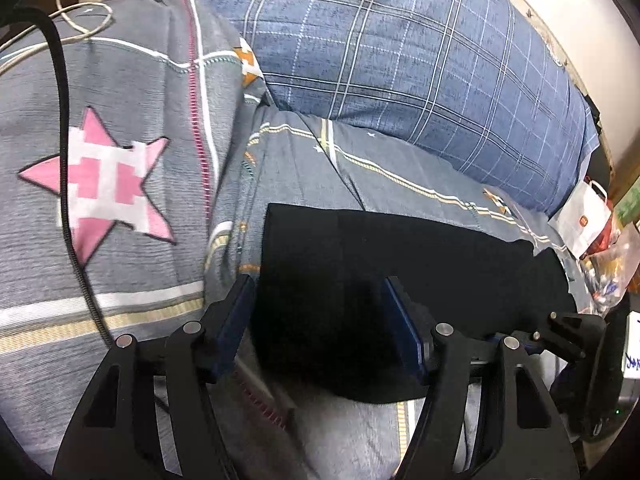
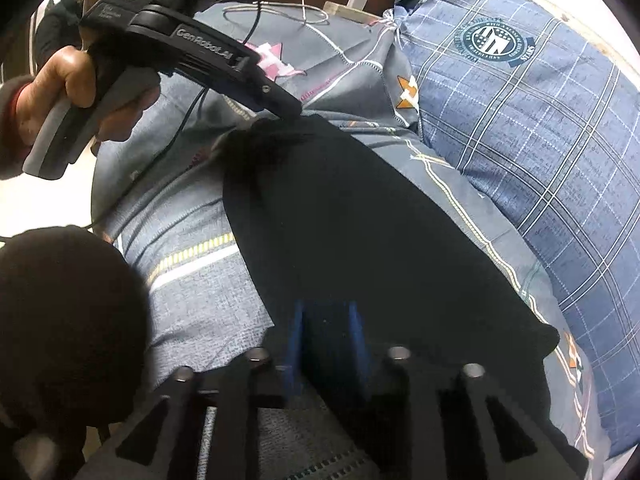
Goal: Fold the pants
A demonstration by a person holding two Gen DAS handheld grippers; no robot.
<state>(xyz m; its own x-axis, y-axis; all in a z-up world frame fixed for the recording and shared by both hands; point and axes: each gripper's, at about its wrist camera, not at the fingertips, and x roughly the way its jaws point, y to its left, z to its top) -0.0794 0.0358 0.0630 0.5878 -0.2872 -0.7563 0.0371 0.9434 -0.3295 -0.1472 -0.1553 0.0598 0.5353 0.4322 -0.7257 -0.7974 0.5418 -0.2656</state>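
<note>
We record a bed under a grey quilted cover [image 1: 132, 240] with white and yellow stripes and a pink-and-white star patch [image 1: 100, 188]; it fills most of both views. Along the far right lies a long blue plaid bolster pillow [image 1: 420, 64] with a round green crest, touching the cover.

The black fabric pants [image 2: 360, 232] lie on the cover as a long dark band, beside the pillow but apart from it, running from the near right to the far left in the right wrist view. The end nearest the left tongs looks bunched.

Left tongs [image 1: 320, 312]: blue-padded fingers spread wide over the near edge of the pants, nothing held between them. In the right wrist view we see this same tool at far left, a bare hand [image 2: 60, 84] on its grip, its tip touching the bunched end of the pants.

Right tongs [image 2: 326, 332]: blue pads close together, with dark fabric between them; whether they are pinching it we cannot tell.

At the far edge, a white charger cable [image 2: 320, 4] and a black cable [image 1: 64, 152] trail over the cover. At the right edge, a white paper bag [image 1: 588, 216].
</note>
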